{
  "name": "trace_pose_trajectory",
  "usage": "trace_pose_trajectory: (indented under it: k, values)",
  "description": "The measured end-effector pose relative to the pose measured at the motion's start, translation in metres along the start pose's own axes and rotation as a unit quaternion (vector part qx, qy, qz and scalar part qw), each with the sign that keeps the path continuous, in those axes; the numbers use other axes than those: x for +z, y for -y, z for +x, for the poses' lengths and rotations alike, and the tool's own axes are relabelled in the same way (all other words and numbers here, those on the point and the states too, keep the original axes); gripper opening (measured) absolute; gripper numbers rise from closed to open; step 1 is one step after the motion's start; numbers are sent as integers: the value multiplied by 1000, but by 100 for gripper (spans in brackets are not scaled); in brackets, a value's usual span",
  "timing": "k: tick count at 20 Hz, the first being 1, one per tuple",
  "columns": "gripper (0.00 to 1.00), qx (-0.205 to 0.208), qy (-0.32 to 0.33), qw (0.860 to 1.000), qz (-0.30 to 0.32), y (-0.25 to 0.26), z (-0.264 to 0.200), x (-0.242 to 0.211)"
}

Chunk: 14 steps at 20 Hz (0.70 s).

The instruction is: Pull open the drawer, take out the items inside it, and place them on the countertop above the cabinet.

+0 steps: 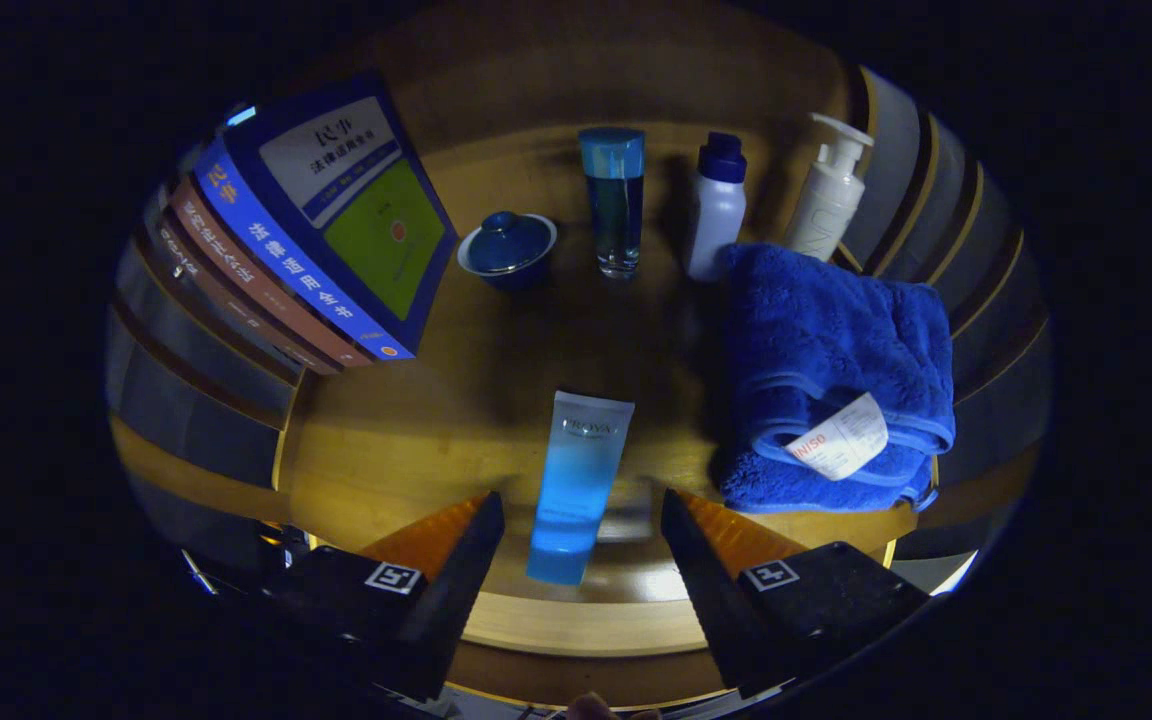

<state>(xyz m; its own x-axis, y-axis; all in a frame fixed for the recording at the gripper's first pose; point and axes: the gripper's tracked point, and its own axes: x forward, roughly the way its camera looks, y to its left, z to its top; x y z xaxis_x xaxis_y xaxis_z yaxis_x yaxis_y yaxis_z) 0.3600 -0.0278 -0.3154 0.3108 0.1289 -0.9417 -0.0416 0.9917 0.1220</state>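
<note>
My gripper (pixel 581 515) has its two fingers spread wide apart, gripping nothing. Between them lies a blue squeeze tube (pixel 576 485), flat on the wooden countertop (pixel 416 440), its cap end nearest me and its pale crimped end pointing away. Neither finger touches the tube; there is a clear gap on each side.

Just beyond the right finger, a folded blue towel (pixel 831 370) sits on the countertop, with a white tag (pixel 841 438) lying on its near fold. The towel is close beside the tube, though the two are apart.

Further out, past the tube, the middle of the countertop is bare wood in deep shadow. Along the far side I see a row of things standing upright: a small blue lidded bowl (pixel 507 248), then a tall clear bottle with a blue cap (pixel 614 200), then a white bottle with a dark blue cap (pixel 716 208), and last a white pump bottle (pixel 829 195). The white bottle and the pump bottle stand right behind the towel's far edge (whether they touch it I cannot tell).

Off to the left, beyond the left finger and well apart from the tube, a stack of books (pixel 306 240) stands leaning, the front one with a blue cover and a green panel.

The light is dim throughout. The drawer itself I cannot make out from here; a curved wooden edge runs just under the fingers.
</note>
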Motion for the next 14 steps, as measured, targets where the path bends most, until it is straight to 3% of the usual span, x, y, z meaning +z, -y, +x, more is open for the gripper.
trace_pose_trajectory:
  k: [7,11,14]
  values:
    - [100,82,94,992,-22,-43,-75,-23]
    - [100,135,161,977,-36,-70,-121,-53]
    - [100,138,231,962,-43,-75,-145,-80]
